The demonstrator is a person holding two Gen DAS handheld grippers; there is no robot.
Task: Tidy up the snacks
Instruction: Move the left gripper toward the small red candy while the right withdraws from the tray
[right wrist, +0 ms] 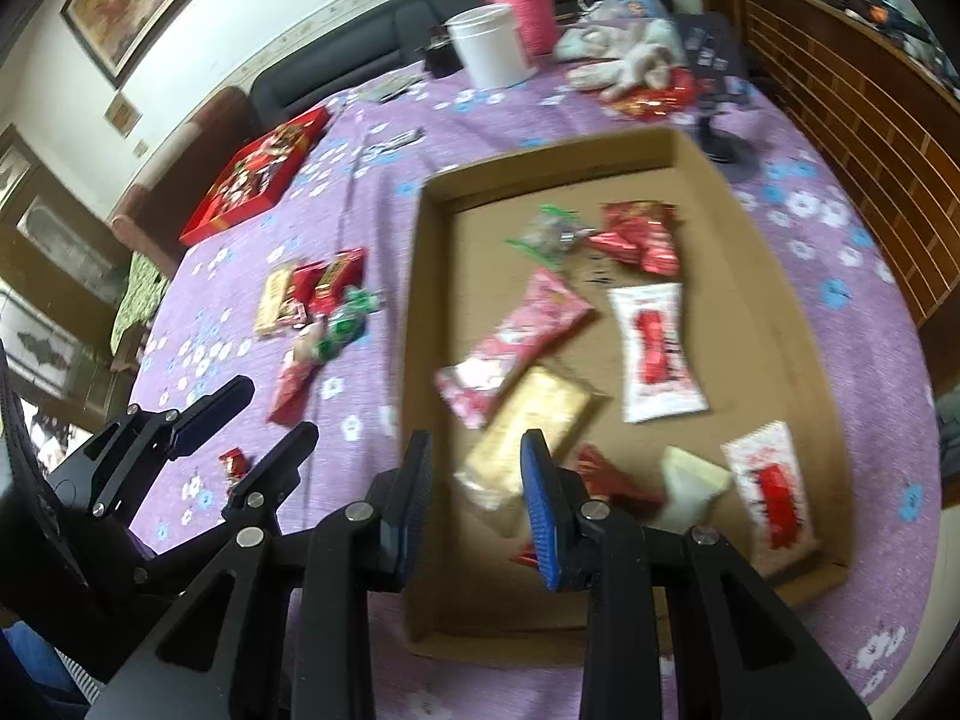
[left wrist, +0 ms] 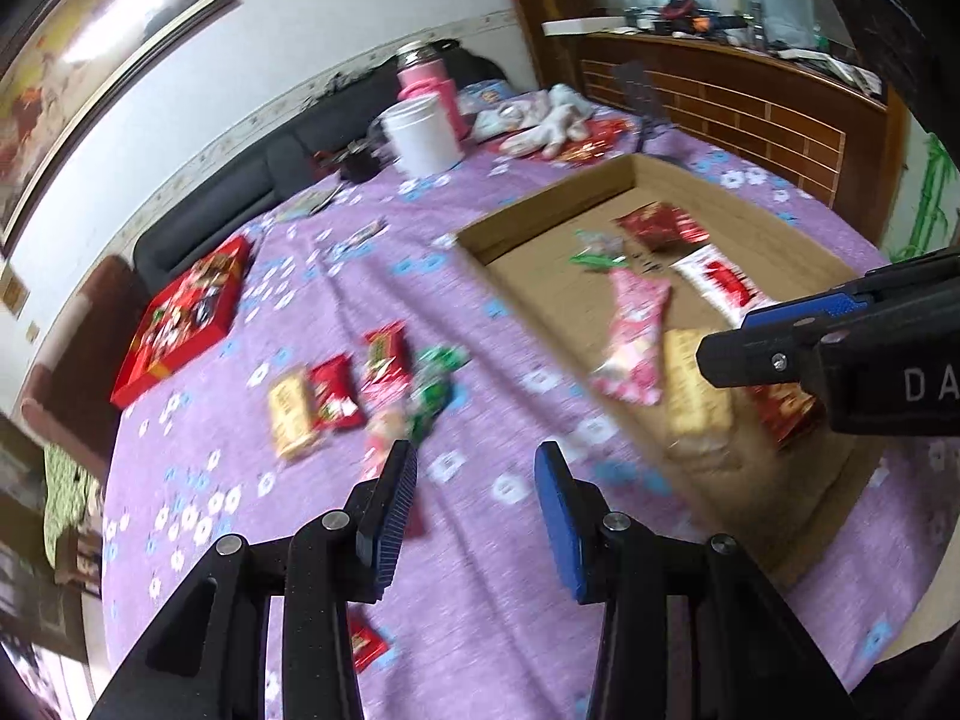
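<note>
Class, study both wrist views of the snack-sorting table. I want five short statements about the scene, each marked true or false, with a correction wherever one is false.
1. The cardboard tray already holds several snack packets. True.
2. The left claw is shut on a green candy. False: it is open and holds nothing.
3. A pink flask stands behind a white tub at the far side of the table. True.
4. The red gift box lies inside the cardboard tray. False: it lies on the purple cloth, left of the tray.
5. The right claw is open above the tray's near end. True.
</note>
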